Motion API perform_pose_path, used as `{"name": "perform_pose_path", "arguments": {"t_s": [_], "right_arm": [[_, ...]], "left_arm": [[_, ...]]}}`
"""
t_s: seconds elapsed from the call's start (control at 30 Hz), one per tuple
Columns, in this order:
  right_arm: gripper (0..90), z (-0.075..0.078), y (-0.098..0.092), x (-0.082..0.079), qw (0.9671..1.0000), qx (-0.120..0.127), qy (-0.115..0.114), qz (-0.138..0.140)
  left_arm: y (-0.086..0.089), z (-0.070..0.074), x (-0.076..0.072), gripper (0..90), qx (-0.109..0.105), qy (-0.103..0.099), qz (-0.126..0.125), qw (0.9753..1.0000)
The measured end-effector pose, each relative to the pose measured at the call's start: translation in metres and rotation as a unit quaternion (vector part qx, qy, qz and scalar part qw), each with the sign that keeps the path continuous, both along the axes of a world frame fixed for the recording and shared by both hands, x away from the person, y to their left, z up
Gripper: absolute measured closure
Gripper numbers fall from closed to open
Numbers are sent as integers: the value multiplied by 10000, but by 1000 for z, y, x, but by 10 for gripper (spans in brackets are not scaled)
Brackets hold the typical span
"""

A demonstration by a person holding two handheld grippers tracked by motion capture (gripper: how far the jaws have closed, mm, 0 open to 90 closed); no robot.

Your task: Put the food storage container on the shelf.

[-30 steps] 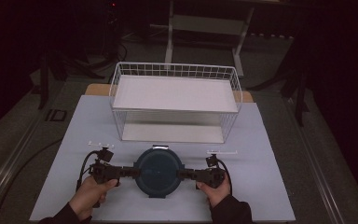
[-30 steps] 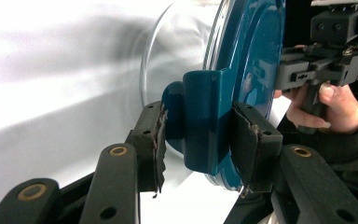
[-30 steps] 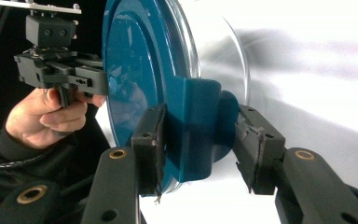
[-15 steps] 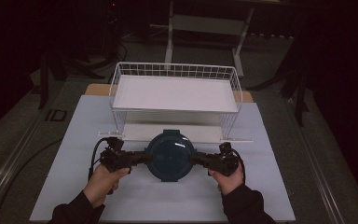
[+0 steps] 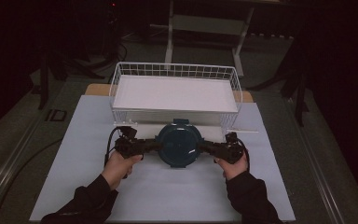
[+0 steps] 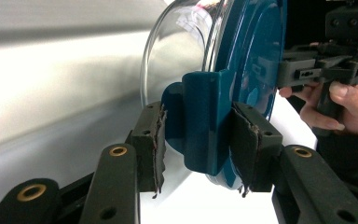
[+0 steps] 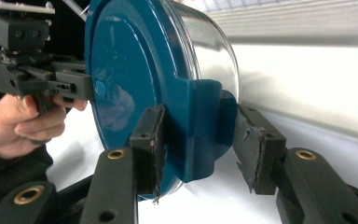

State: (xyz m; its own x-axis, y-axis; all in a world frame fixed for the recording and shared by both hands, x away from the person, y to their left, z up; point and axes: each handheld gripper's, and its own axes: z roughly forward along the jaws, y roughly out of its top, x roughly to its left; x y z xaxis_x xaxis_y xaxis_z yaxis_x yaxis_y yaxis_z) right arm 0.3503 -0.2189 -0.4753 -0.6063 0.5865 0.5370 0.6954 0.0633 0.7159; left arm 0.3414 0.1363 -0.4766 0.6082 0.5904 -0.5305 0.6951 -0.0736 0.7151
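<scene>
Container (image 5: 179, 144) between both grippers | left gripper (image 6: 198, 140), right gripper (image 7: 200, 140) clamping its side latches

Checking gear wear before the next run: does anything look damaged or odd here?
Yes. The left gripper's pads look torn and frayed along their edges, and the right gripper's pads too. The blue-lidded container looks intact.

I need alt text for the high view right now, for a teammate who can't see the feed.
Two hand-held grippers, the left gripper and the right gripper, hold a round container with a teal lid from opposite sides over a white table. Just beyond it stands a white wire basket. The person's dark-sleeved forearms enter from the bottom, and the surroundings are dark.
</scene>
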Motion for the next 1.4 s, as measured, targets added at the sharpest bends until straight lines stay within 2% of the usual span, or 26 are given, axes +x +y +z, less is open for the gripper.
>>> {"name": "perform_pose_path", "arguments": {"t_s": [0.23, 0.37, 0.4, 0.43, 0.53, 0.57, 0.7, 0.77, 0.97, 1.07, 1.13, 1.17, 1.2, 1.23, 1.3, 1.33, 1.37, 1.4], "right_arm": [[548, -9, -2, 22, 9998, -43, -75, -164], [548, -13, -2, 27, 9997, -81, -67, -222], [548, -15, -2, 28, 9996, -69, -54, -254], [547, -19, 0, 31, 9996, -79, -38, -286], [547, -21, 1, 33, 9995, -69, -36, -314], [547, -22, 3, 35, 9993, -91, -42, -354], [547, -24, 5, 38, 9993, -120, -24, -364], [547, -26, 6, 40, 9993, -49, 3, -373], [539, -28, 4, 44, 9992, 60, 97, -396], [527, -26, 7, 43, 9984, -78, 6, -565], [509, -26, 7, 45, 9980, -73, 144, -615], [504, -26, 7, 45, 9978, -114, 99, -647], [495, -25, 7, 45, 9974, -137, 118, -695], [494, -25, 8, 46, 9969, -135, 158, -754], [492, -25, 8, 46, 9969, -138, 126, -769], [490, -24, 10, 47, 9966, -192, 33, -805], [489, -23, 10, 47, 9964, -219, -4, -822], [472, -22, 11, 47, 9960, -255, 7, -855]], "left_arm": [[-4, -13, 25, 568, -69, -75, 8, 9999], [-3, -22, 34, 567, -152, -73, -6, 9999], [-3, -23, 35, 567, -163, -10, 53, 9999], [-2, -27, 39, 565, -160, -73, 37, 9998], [0, -31, 43, 564, -216, -114, 51, 9997], [1, -33, 45, 563, -261, -49, 89, 9996], [3, -37, 48, 563, -308, -6, 95, 9995], [3, -36, 49, 562, -304, -16, 108, 9995], [2, -35, 50, 560, -331, 100, 175, 9993], [2, -38, 52, 552, -496, 324, 250, 9979], [3, -42, 55, 536, -588, 479, 220, 9969], [3, -44, 55, 527, -603, 475, 238, 9968], [1, -43, 53, 496, -469, 254, 315, 9981], [-1, -41, 52, 472, -397, 153, 387, 9983], [-2, -40, 53, 468, -389, 130, 463, 9981], [-2, -39, 53, 440, -360, 75, 499, 9981], [-2, -40, 53, 433, -292, -56, 518, 9982], [-2, -40, 53, 421, -276, -82, 563, 9980]]}}
